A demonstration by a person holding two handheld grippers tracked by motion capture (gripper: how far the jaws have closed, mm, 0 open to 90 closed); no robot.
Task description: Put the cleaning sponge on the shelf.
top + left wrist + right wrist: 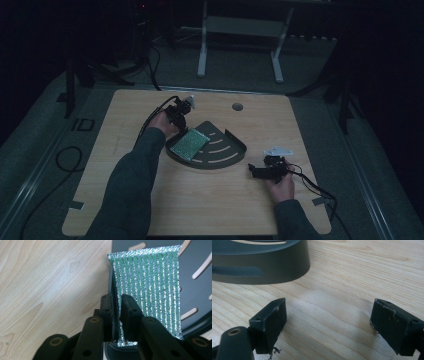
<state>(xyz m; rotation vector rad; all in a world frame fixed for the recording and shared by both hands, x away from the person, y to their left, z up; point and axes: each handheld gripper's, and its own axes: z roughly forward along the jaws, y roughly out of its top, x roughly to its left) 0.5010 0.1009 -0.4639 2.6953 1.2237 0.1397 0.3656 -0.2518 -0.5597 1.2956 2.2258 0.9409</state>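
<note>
Left gripper (pixel 117 315): one, black, two jaws of jointed hard plastic with round brass-coloured pivots. The jaws are standing slightly parted, one on each side of the near edge of the pad (pixel 150 290); whether they are actually pressing on it I cannot tell. In the high view the gripper (pixel 179 119) is sitting at the tray's far left corner, a cable trailing from it.

Pad: one, rectangular, thin, green with silvery glittering ribs running lengthwise, coarse woven texture. It is leaning on the left wall of the tray (pixel 197 290), sloping down onto the tray floor; in the high view the pad (pixel 189 143) is lying at the tray's left end.

Tray (pixel 220 155): one, dark grey, smooth, fan-shaped with a low curved wall and several curved slots through which the wood is showing.

Right gripper (pixel 329 322): one, black, two jaws with flat rectangular pads, scuffed and carrying stray fibres. The jaws are standing wide apart with bare table between them. In the high view the gripper (pixel 257 172) is resting just right of the tray, apart from it, a grey three-cornered plate on top.

Table (pixel 150 210): one, light wood with visible grain, rounded corners, one round hole near its far edge.

Person: two forearms in grey sleeves are coming in from the near side.
</note>
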